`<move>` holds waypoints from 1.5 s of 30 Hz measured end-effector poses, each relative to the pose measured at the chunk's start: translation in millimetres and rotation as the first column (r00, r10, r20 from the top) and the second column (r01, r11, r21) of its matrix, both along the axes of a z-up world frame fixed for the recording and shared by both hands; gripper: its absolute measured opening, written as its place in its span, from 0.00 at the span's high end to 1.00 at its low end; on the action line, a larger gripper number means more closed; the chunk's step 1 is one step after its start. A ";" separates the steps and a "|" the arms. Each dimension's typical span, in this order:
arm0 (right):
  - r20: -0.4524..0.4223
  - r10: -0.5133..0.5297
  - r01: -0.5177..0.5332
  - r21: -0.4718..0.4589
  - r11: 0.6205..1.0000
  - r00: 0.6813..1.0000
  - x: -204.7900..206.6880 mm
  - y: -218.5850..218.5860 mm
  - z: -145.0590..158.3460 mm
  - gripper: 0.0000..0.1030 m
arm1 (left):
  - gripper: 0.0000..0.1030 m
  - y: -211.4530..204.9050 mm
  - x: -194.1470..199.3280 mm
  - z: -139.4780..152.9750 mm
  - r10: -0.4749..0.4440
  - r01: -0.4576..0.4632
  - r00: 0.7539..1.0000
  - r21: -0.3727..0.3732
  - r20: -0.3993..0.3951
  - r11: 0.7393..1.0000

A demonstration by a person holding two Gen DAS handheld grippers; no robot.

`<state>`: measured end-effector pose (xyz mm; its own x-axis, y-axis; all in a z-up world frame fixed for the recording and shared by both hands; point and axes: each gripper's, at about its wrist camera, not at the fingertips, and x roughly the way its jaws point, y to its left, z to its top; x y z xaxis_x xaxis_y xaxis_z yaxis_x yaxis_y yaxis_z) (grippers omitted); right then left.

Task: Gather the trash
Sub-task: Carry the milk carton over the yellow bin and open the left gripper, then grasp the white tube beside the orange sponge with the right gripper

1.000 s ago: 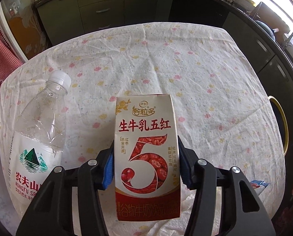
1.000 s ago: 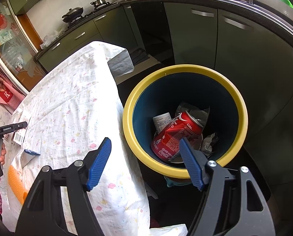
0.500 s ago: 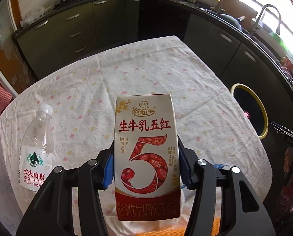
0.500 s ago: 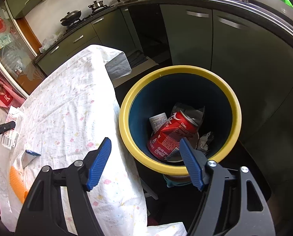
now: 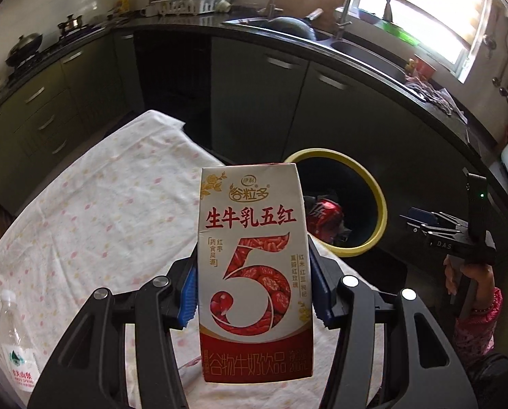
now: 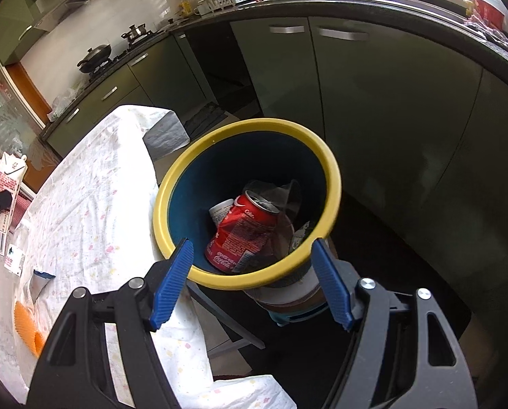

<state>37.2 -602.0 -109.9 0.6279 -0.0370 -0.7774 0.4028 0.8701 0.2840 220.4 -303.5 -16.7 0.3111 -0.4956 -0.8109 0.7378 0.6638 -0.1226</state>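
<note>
While our left tongs (image 5: 254, 294) clamp the carton (image 5: 254, 272) upright by its sides, it hangs above the counter (image 5: 110, 204) w/ the bin (image 5: 378, 197) just behind, to its right. Our right tongs (image 6: 250, 283) gape wide over the bin (image 6: 332, 173) rim, gripping nothing. Inside the bin lie a crushed red can (image 6: 243, 235) & clear plastic. A bottle (image 5: 15, 347) lies on the counter at far left, well apart from the carton.
</note>
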 end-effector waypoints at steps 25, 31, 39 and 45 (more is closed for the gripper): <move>0.012 -0.115 0.115 0.016 0.993 0.993 -58.2 -44.7 -13.4 0.31 | 0.22 -219.6 16.6 -45.8 -0.223 0.223 0.975 0.006 0.012 0.975; 0.012 -0.096 0.096 0.018 0.995 0.995 -53.2 -37.8 -12.4 0.31 | 0.12 -154.3 -3.5 0.5 -0.196 0.207 0.974 -0.100 0.115 0.973; 0.006 -0.033 0.033 0.007 0.999 0.999 -35.9 -17.0 -7.6 0.31 | 0.05 -20.8 -26.0 48.6 -0.011 0.052 0.988 -0.263 0.156 0.963; 0.010 0.038 -0.038 -0.022 0.999 0.999 -16.7 11.2 3.1 0.30 | 0.05 83.6 -43.1 53.5 0.179 -0.120 0.964 -0.277 0.198 0.953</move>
